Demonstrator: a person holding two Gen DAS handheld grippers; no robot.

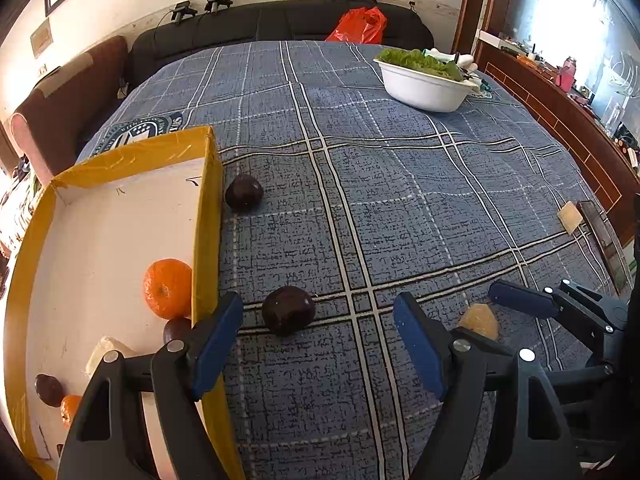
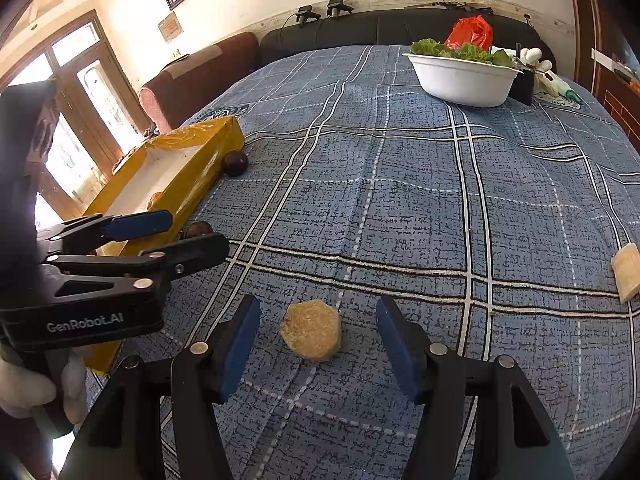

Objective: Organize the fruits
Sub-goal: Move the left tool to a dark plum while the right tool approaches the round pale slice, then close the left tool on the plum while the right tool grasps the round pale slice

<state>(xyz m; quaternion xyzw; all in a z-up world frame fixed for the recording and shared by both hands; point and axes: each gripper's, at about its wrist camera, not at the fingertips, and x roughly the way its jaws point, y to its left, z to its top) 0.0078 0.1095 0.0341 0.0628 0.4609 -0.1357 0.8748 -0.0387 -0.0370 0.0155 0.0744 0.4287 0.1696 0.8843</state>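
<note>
In the left wrist view my left gripper (image 1: 316, 302) is open over the blue plaid cloth. A dark round fruit (image 1: 288, 311) lies between its fingers, nearer the left pad and touched by neither. Beside it stands a yellow box (image 1: 206, 216) with a white floor, holding an orange (image 1: 168, 288), a second orange (image 1: 70, 410), two dark fruits and a pale piece. Another dark fruit (image 1: 244, 193) rests against the box's outer wall. In the right wrist view my right gripper (image 2: 317, 308) is open around a tan chunk (image 2: 312, 336), its pads clear of it.
A white bowl (image 2: 464, 84) of green leaves stands at the far right of the cloth. A second tan piece (image 2: 626, 276) lies near the right edge. A red bag (image 1: 360, 26) sits on the dark sofa behind. A gloved hand (image 2: 24, 392) holds the left gripper.
</note>
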